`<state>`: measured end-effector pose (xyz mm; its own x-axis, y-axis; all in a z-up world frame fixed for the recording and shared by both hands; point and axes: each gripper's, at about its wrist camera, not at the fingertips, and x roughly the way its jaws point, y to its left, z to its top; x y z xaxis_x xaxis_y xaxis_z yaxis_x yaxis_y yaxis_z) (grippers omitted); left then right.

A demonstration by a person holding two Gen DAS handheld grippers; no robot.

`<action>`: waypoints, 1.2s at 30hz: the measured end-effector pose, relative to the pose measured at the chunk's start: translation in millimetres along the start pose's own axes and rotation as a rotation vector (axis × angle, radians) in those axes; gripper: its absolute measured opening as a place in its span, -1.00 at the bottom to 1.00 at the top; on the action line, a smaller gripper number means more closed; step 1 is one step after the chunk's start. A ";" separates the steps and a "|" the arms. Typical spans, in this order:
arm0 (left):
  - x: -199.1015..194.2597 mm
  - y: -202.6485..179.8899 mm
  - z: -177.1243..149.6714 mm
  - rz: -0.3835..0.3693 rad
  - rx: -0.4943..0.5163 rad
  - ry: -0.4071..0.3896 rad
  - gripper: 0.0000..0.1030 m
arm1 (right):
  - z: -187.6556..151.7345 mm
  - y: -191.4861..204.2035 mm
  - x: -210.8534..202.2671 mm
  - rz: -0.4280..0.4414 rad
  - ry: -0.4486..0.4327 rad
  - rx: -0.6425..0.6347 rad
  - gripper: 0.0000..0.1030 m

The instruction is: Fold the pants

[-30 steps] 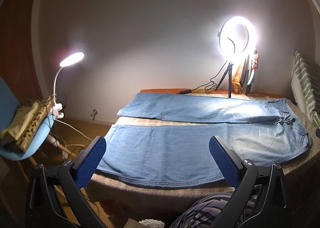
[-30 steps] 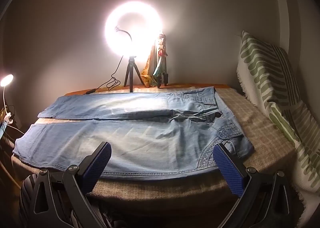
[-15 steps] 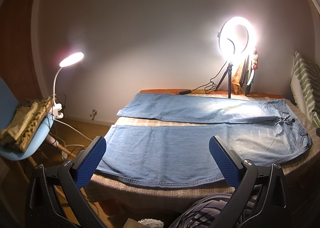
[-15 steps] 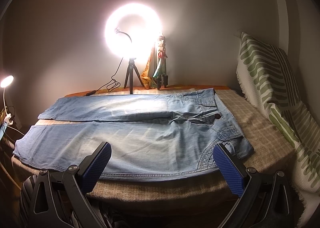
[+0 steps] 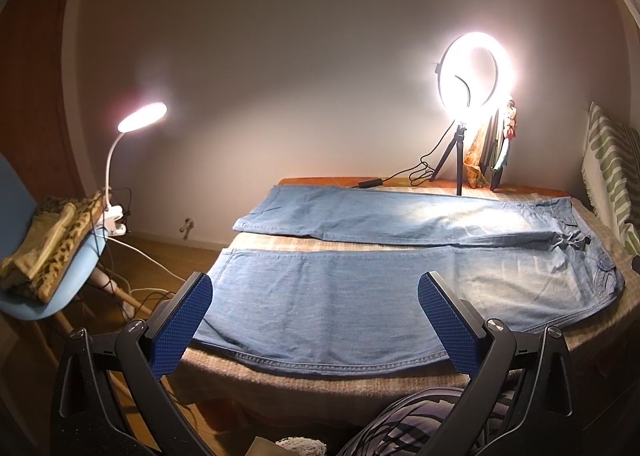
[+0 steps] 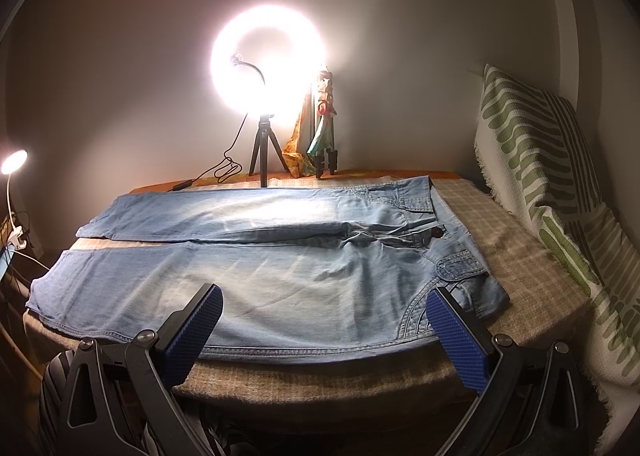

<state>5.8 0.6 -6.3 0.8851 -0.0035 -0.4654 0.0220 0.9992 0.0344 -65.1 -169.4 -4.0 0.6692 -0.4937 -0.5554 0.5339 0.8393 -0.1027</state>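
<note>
Left view, left to right: blue chair (image 5: pixel 60 288) with folded leopard-print cloth (image 5: pixel 52 240) on it, white clip lamp (image 5: pixel 142 117) lit above it, cables trailing to the floor. Left gripper (image 5: pixel 314 288) hangs just short of the near bed edge, jaws spread wide, nothing between the blue pads (image 5: pixel 182 330). Jeans (image 5: pixel 360 296) lie flat and unfolded on the checked blanket (image 5: pixel 320 384), legs pointing left, waist to the right, legs apart with a strip of blanket showing between them. Ring light (image 5: pixel 474 74) on a tripod stands at the back against the wall, a small figurine (image 5: pixel 502 144) just beside it. Right view: same jeans, waist button and pocket on the right side, near hem running along the bed edge. Right gripper (image 6: pixel 322 304) also wide open, empty, its right pad (image 6: pixel 460 340) overlapping the waist corner in view; contact unclear. Striped green-and-white cushion (image 6: pixel 548 192) leans against the wall at far right.
</note>
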 end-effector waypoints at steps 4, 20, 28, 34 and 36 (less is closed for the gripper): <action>0.3 -0.2 0.5 0.000 -0.001 0.000 0.99 | -0.1 -0.9 0.3 0.001 0.000 0.001 1.00; 1.7 -1.8 1.2 -0.001 0.002 0.000 0.99 | 2.8 5.7 2.1 0.003 -0.002 -0.004 1.00; 2.0 -2.6 1.2 -0.001 0.003 0.000 0.99 | 3.3 6.2 2.1 0.004 -0.002 -0.003 1.00; 7.0 -3.7 2.5 0.003 0.007 0.004 0.99 | 5.3 8.9 6.4 0.012 -0.003 -0.008 1.00; 8.8 -2.7 2.2 0.004 0.008 0.005 0.99 | 5.9 8.9 8.1 0.018 -0.004 -0.005 1.00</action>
<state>14.6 -2.2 -8.5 0.8831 0.0009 -0.4693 0.0219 0.9988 0.0432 -51.9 -167.2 -4.5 0.6805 -0.4794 -0.5542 0.5190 0.8492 -0.0973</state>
